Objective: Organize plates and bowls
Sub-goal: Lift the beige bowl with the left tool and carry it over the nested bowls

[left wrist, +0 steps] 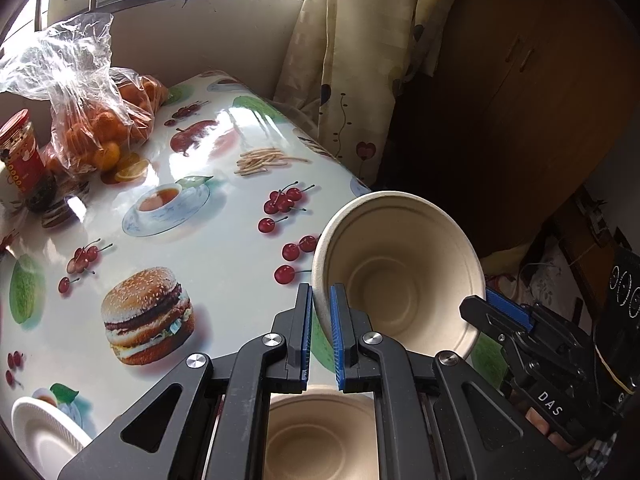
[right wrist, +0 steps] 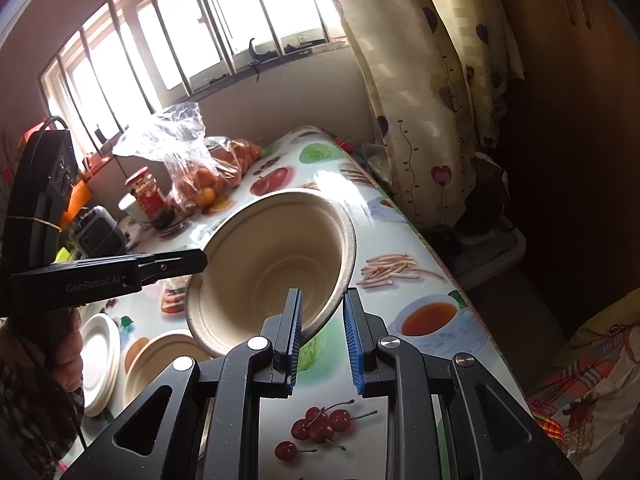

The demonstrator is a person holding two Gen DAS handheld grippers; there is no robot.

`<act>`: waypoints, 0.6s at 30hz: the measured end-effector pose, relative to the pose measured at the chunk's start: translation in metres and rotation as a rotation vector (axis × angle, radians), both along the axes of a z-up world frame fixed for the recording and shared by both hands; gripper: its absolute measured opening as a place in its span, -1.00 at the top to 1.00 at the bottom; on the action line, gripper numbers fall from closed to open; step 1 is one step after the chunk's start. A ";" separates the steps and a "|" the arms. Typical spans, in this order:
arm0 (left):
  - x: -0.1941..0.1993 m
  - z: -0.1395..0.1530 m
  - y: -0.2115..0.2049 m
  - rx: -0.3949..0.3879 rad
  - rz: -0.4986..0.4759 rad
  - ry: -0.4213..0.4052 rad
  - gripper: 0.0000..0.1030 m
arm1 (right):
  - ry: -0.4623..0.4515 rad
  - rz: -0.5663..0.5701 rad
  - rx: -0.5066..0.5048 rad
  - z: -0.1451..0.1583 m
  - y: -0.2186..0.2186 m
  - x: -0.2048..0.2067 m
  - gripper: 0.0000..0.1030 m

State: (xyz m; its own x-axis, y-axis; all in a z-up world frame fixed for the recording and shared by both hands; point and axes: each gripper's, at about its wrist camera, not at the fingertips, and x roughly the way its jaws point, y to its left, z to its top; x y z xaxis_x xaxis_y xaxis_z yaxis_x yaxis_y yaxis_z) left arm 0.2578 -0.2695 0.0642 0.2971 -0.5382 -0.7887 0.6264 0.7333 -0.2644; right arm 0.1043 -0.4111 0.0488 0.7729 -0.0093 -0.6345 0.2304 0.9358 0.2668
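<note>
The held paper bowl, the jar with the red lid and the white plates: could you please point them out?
Held paper bowl (right wrist: pixel 260 264): right wrist view, inner wall.
Red-lidded jar (right wrist: pixel 149 196): right wrist view, label.
White plates (right wrist: pixel 98 354): right wrist view, top plate's centre.

Daylight pours through the barred window (right wrist: pixel 192 40) at the far side, blown out white. Glare streaks the glossy desk (left wrist: pixel 240 120). The right side sits in deep shadow. Fisheye bending darkens both views' corners.

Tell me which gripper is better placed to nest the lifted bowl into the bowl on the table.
Left. Both clamp the rim of the lifted bowl, but the table bowl lies directly under the left gripper, off to the side of the right gripper.
</note>
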 end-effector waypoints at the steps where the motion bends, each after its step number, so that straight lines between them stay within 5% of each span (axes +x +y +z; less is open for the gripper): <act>1: -0.002 0.001 0.002 -0.002 0.001 -0.002 0.82 | -0.002 0.002 0.000 0.001 0.002 -0.001 0.61; 18: -0.028 0.016 0.038 -0.036 0.031 -0.026 0.82 | -0.028 0.040 -0.023 0.015 0.032 -0.022 0.61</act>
State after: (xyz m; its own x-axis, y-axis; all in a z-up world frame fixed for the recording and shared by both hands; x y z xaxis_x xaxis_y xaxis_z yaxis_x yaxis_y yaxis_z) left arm 0.2298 -0.2311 0.0805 0.3341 -0.5563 -0.7609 0.6107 0.7427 -0.2747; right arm 0.0823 -0.3787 0.0640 0.7907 0.0082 -0.6122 0.1848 0.9501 0.2514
